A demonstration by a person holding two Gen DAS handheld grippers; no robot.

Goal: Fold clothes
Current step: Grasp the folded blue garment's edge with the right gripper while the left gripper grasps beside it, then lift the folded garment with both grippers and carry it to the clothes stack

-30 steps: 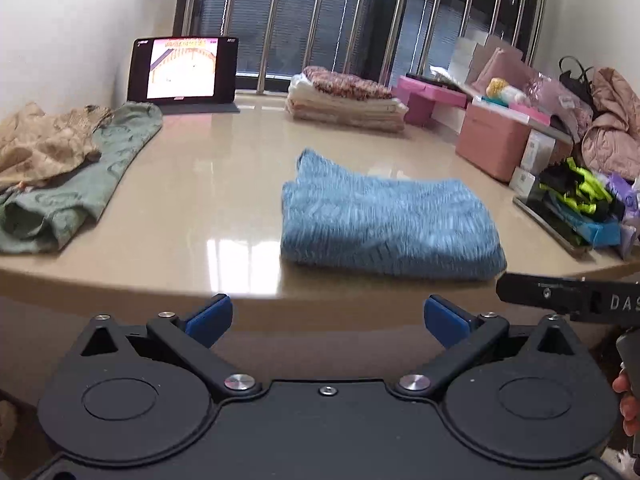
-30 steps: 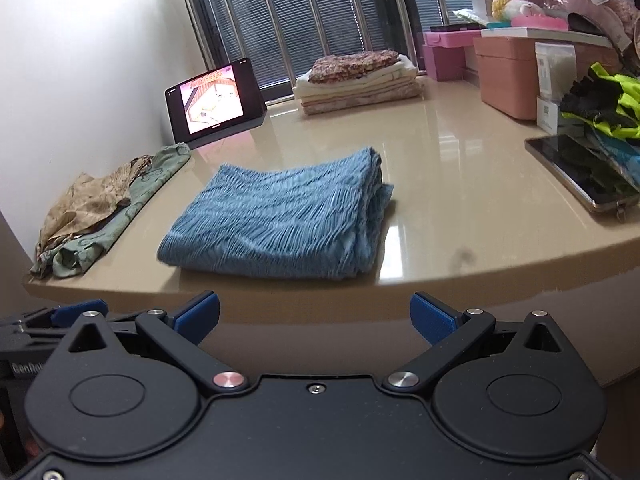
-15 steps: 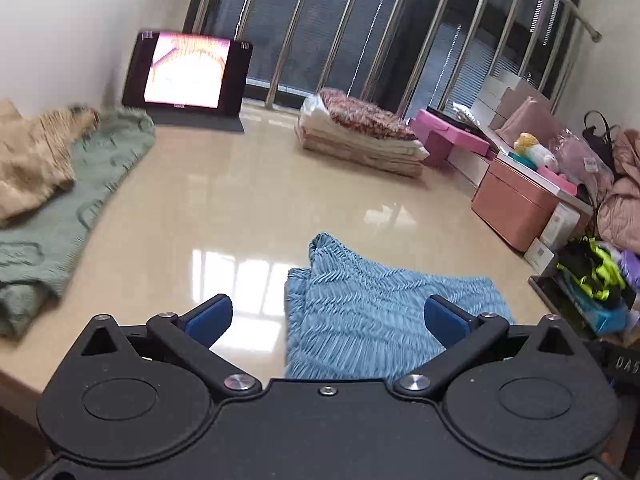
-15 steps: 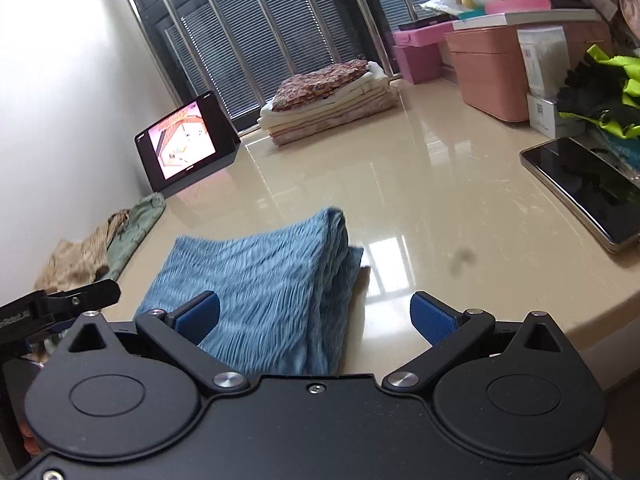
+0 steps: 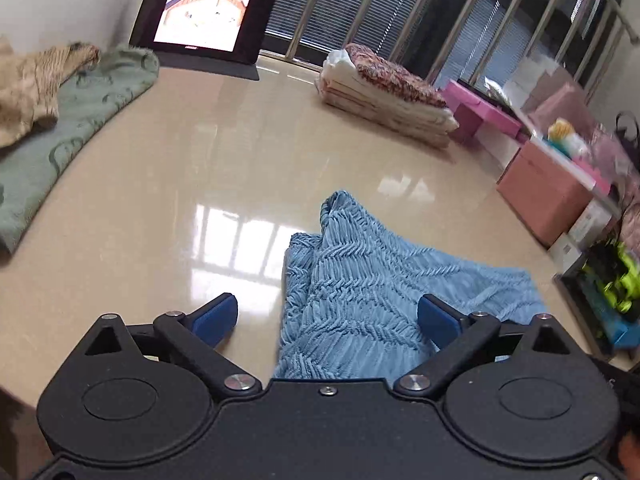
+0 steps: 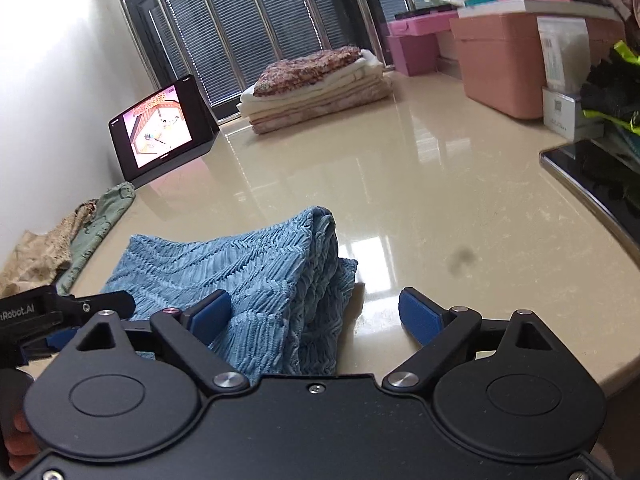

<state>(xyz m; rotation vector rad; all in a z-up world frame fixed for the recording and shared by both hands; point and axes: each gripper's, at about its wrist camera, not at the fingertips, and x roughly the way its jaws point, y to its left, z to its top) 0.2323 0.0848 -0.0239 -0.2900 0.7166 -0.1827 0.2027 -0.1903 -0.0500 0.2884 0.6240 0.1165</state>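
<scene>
Both claws are closing, wide yet: the left claw (image 5: 328, 316) at one end of the folded blue ribbed knit garment (image 5: 372, 296) at lower centre on the glossy beige tabletop (image 5: 224, 160), the right claw (image 6: 316, 312) at the other. Nothing is gripped. If only top layers are pinched, the fold could be pulled apart.

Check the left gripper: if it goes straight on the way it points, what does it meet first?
Likely the folded blue garment: its left edge already lies between the left gripper's closing, not yet gripping jaws. Depth is unclear.

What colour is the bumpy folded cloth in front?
Blue: the folded ribbed knit cloth has a zigzag texture, seen best in the left wrist view.
</scene>
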